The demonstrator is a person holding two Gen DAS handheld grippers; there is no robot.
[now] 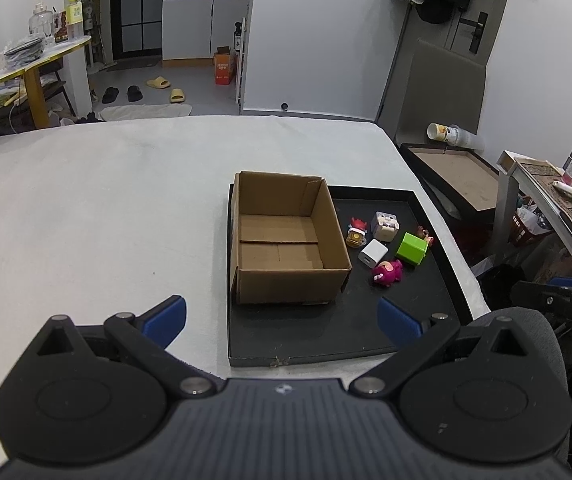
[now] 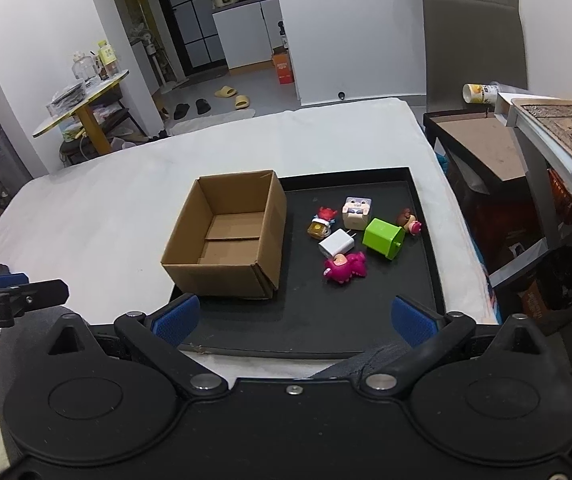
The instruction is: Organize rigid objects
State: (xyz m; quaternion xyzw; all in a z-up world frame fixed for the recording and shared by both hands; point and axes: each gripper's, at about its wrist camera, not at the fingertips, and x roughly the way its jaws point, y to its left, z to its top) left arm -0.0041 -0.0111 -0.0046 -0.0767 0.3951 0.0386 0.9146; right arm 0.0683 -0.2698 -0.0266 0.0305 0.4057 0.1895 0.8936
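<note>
Toys (image 2: pixel 345 236) on tray (image 2: pixel 365 320), beyond spread fingers (image 2: pixel 411 320).

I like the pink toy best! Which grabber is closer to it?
Probably the right. The right gripper hangs open just in front of the pink toy on the black tray. The left gripper, also open, sits farther to the toy's left, facing the cardboard box.

Box (image 2: pixel 226 236) on tray (image 2: pixel 365 328) left half; toys (image 2: pixel 359 236) clustered right of box.
</note>
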